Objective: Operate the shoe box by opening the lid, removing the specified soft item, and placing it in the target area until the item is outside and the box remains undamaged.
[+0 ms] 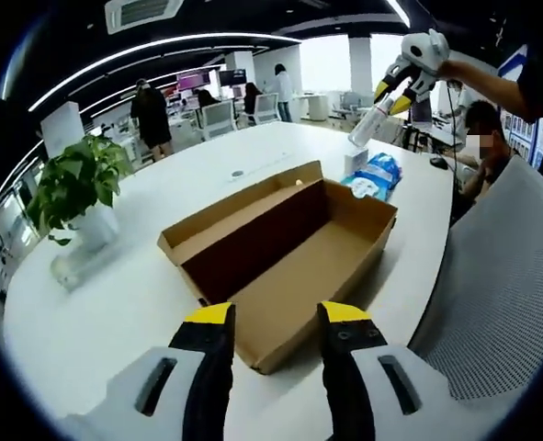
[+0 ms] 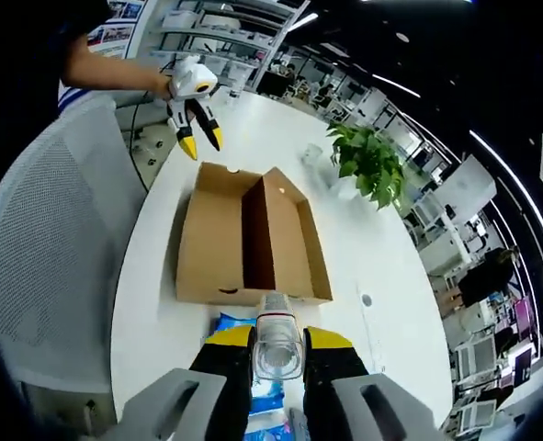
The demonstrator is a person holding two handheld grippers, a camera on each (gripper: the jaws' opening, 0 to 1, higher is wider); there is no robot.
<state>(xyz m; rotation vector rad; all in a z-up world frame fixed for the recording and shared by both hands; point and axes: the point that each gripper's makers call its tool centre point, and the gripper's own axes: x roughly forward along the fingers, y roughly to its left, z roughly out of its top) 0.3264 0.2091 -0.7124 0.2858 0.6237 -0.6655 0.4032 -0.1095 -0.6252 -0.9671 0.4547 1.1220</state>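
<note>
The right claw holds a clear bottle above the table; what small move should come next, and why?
Probably lower the right claw and set the clear bottle on the white table beside the blue packet. The shoe box is already open and looks empty, and the left claw is open and holds nothing.

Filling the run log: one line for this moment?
shoe box: open, on table | right gripper: shut on clear bottle, raised | left gripper: open, near box
</note>
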